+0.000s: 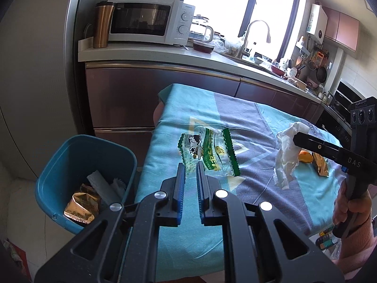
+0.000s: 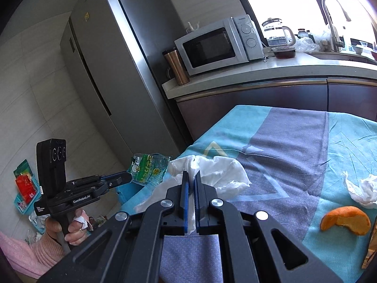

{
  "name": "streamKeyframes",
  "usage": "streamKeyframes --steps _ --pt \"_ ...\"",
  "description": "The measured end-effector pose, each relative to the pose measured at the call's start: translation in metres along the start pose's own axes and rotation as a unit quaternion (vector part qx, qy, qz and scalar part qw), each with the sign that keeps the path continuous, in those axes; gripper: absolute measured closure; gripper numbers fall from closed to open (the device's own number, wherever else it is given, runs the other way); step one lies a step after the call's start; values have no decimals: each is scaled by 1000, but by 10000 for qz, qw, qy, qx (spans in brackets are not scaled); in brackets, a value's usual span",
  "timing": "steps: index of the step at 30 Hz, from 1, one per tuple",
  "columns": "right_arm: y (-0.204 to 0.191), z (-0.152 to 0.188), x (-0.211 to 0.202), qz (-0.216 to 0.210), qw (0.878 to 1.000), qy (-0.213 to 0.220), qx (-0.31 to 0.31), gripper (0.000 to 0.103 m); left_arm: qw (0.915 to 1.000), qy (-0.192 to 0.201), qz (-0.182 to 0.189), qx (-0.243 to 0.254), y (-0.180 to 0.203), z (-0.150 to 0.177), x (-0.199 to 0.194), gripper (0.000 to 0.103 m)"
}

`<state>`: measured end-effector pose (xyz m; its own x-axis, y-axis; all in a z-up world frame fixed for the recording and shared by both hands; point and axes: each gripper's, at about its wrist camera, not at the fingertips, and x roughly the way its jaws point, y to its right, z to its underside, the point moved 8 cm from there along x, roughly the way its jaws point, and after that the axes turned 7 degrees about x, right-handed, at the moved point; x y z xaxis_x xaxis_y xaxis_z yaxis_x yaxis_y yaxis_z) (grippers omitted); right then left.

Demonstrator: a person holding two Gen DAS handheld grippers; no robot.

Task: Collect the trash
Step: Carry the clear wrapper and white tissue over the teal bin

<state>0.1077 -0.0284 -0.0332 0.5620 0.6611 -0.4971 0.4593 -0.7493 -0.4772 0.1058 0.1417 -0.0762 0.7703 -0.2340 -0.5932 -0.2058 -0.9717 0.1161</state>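
My left gripper point(image 1: 190, 172) is shut on a clear green-and-white plastic wrapper point(image 1: 207, 151), which hangs above the left part of the cloth-covered table point(image 1: 160, 141). From the right wrist view, that wrapper point(image 2: 148, 169) sticks out of the left gripper point(image 2: 127, 178) in the air. My right gripper point(image 2: 191, 176) is shut on a crumpled white tissue point(image 2: 219, 172); the tissue point(image 1: 286, 155) dangles from the right gripper point(image 1: 295, 139) over the table. A blue bin point(image 1: 59, 172) stands on the floor left of the table, with a gold wrapper and paper inside.
An orange peel point(image 2: 346, 219), a second tissue point(image 2: 362, 188) and a gold wrapper point(image 1: 320, 165) lie on the table's right side. Behind it runs a counter with a microwave point(image 1: 146, 21), a copper tumbler point(image 1: 101, 26) and a kettle. A tall fridge point(image 2: 113, 75) stands at the left.
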Motion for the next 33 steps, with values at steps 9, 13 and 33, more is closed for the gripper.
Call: streamKeyframes --steps 9,13,33 --pt "-29 0 26 -249 9993 -190 -209 100 9992 120 -312 -224 -36 5 -20 92" --pt "-40 -1 37 -368 9985 -282 -279 100 9983 156 -460 -336 -53 7 -27 93" --pt "-87 -3 92 -743 9935 -662 -549 100 9913 106 -983 -872 -116 26 -46 93"
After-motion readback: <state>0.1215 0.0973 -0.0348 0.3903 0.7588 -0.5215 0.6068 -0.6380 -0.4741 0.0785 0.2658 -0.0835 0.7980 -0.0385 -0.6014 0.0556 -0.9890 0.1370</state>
